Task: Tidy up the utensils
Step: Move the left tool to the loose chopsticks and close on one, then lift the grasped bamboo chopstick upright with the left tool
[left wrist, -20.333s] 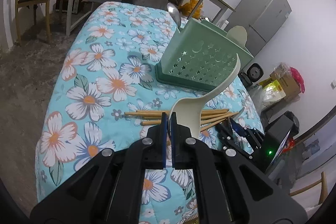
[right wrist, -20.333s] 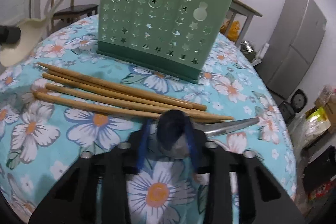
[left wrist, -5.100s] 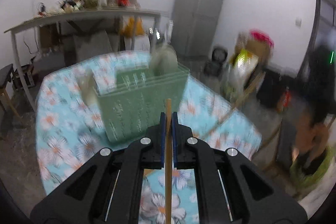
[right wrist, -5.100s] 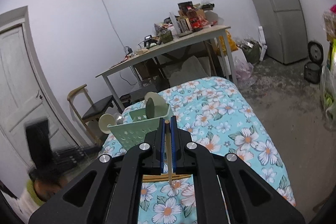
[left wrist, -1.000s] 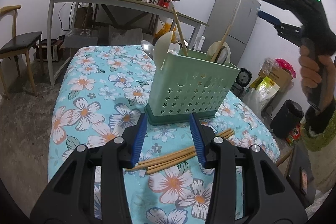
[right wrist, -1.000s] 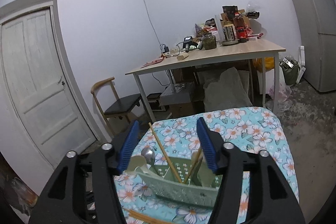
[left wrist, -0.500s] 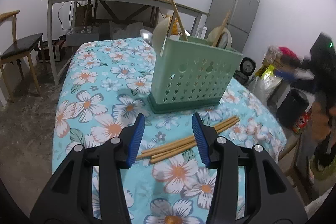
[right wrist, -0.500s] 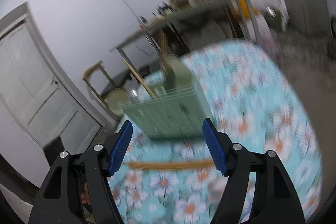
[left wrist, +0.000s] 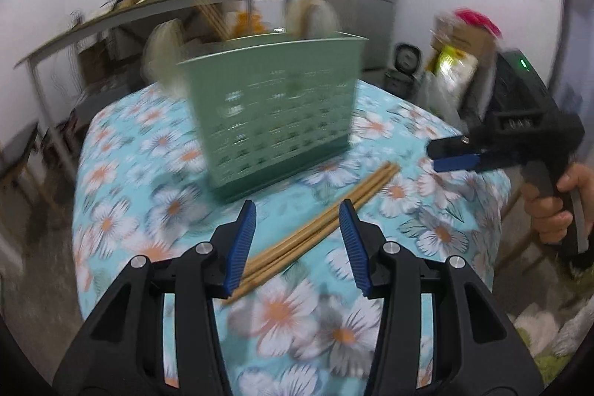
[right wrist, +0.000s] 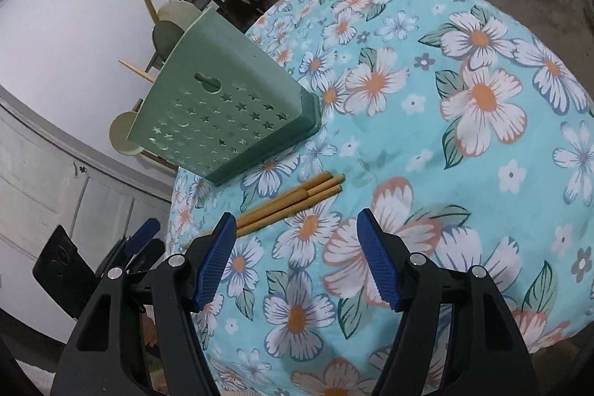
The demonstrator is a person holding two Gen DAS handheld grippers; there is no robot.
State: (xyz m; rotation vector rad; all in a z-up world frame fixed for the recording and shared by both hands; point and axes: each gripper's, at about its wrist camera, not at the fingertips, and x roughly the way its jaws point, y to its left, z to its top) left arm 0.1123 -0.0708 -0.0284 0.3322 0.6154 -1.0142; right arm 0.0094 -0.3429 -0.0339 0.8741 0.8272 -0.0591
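both grippers released, empty: chopsticks (left wrist: 319, 229) lie bundled on cloth (right wrist: 482, 173) just before holder (left wrist: 274, 114), long axis diagonal thru l gripper (left wrist: 298, 244) gap, so l nearer than r gripper (right wrist: 297, 262), judged.
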